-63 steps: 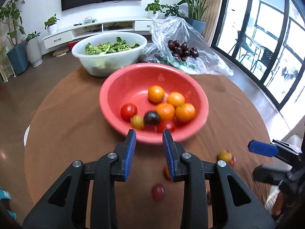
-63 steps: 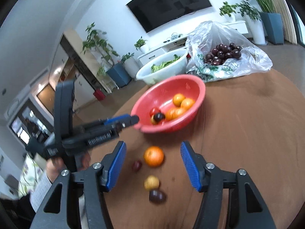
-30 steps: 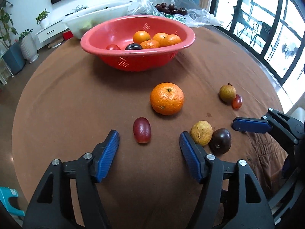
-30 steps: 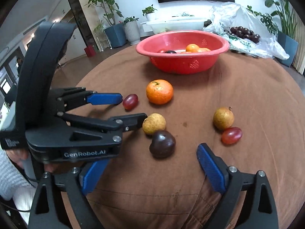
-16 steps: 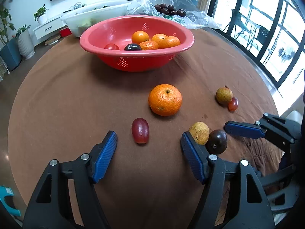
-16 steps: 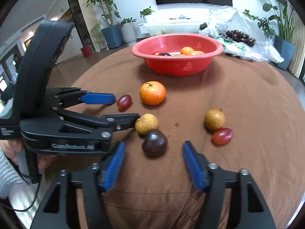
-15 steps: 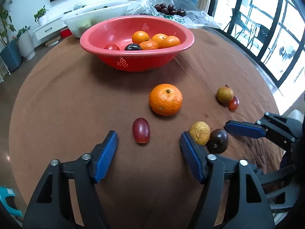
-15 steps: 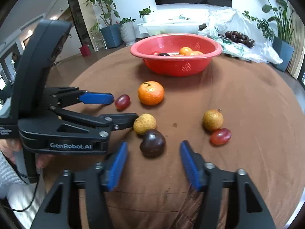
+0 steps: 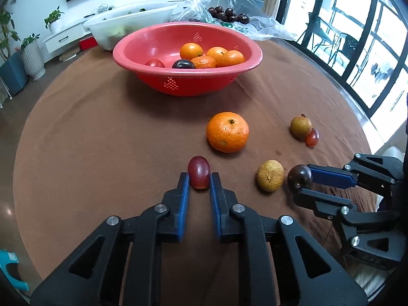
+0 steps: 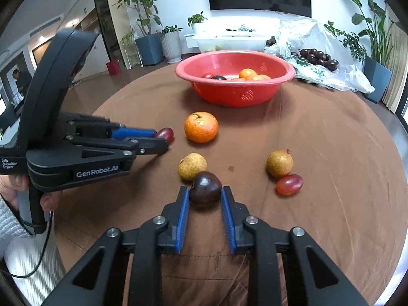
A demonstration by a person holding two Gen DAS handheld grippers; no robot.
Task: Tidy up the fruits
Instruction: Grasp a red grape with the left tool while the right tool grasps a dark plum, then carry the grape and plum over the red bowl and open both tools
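Now both grippers have just closed: the left gripper (image 9: pixel 199 178) clamps the red grape (image 9: pixel 199 171), the right gripper (image 10: pixel 205 196) pinches the dark plum (image 10: pixel 205 189), both fruits low on the brown tablecloth (image 9: pixel 102 140). Open cloth lies leftward; the orange (image 9: pixel 227 131) sits between them and the red bowl (image 9: pixel 187 84).

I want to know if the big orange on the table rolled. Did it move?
No. The orange sits in the same spot in front of the red bowl, beside the dark stain.
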